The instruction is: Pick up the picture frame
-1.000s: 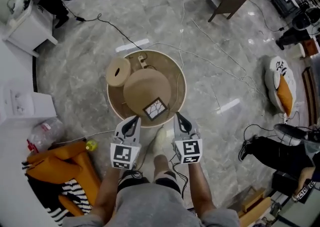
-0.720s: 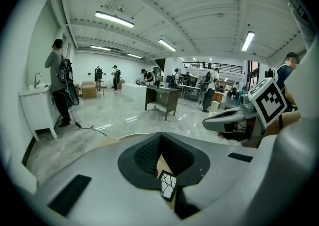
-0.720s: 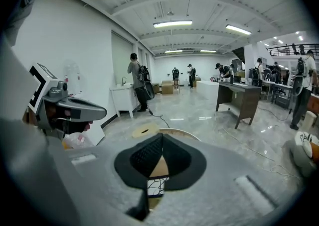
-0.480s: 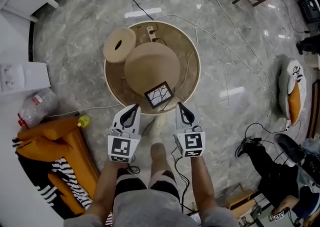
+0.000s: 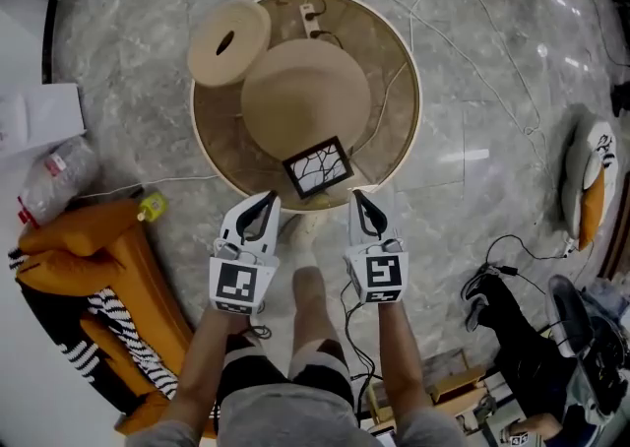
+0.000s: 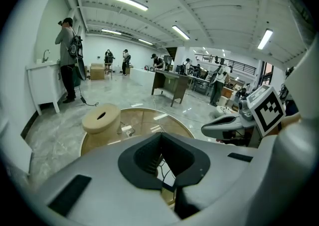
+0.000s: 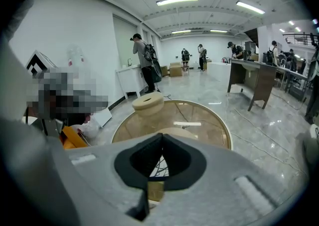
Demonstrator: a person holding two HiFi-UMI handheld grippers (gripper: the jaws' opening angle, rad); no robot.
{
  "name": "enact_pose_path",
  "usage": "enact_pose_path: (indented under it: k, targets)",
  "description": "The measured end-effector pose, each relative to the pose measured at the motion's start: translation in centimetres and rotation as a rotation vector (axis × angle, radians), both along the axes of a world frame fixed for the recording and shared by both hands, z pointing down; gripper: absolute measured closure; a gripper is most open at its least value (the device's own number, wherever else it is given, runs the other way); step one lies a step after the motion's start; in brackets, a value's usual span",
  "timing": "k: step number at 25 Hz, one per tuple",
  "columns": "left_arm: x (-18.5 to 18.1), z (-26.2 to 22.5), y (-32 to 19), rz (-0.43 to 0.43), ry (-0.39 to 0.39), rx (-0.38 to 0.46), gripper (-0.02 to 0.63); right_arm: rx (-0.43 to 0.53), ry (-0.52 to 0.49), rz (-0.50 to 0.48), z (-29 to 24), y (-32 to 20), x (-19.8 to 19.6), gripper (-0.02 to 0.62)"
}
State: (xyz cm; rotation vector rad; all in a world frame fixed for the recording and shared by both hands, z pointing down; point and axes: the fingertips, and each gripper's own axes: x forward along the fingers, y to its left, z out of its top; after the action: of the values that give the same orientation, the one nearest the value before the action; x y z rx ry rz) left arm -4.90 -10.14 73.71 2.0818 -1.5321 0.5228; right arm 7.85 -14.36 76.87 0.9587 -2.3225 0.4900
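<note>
Picture frame [image 5: 318, 167]: small, dark-edged, at the near edge of the round glass table [image 5: 394, 130], beside the tan dome [image 5: 305, 91]. Probably light, stiff and breakable; best gripped by opposite edges. Left gripper [image 5: 264, 201] and right gripper [image 5: 359, 197]: jaws together, empty, near the frame.

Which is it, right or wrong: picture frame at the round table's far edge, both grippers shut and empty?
Wrong: the head view shows the picture frame at the near edge of the round table. Left gripper and right gripper are shut and empty.
</note>
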Motion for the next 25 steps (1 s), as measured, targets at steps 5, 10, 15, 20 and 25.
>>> enact_pose_path:
  k: [5,10,15,20,25]
  targets:
    - [0.5,4.7,0.1,-0.025,0.029,-0.044,0.588,-0.031,0.007,-0.003,4.8,-0.3,0.6,0.595]
    - [0.7,9.3,0.1,-0.026,0.025,-0.064,0.588,-0.040,0.020,-0.024,9.5,-0.4,0.9,0.595]
    - [0.6,12.8,0.3,-0.083,0.049,-0.115,0.588,-0.070,0.044,-0.051,13.1,-0.3,0.8,0.595]
    - [0.5,14.0,0.5,-0.097,0.051,-0.129,0.588,-0.122,0.067,-0.084,15.2,-0.5,0.7,0.595]
    - [0.3,14.2,0.8,-0.125,0.058,-0.153,0.588,-0.193,0.084,-0.125,17.0,-1.3,0.5,0.500]
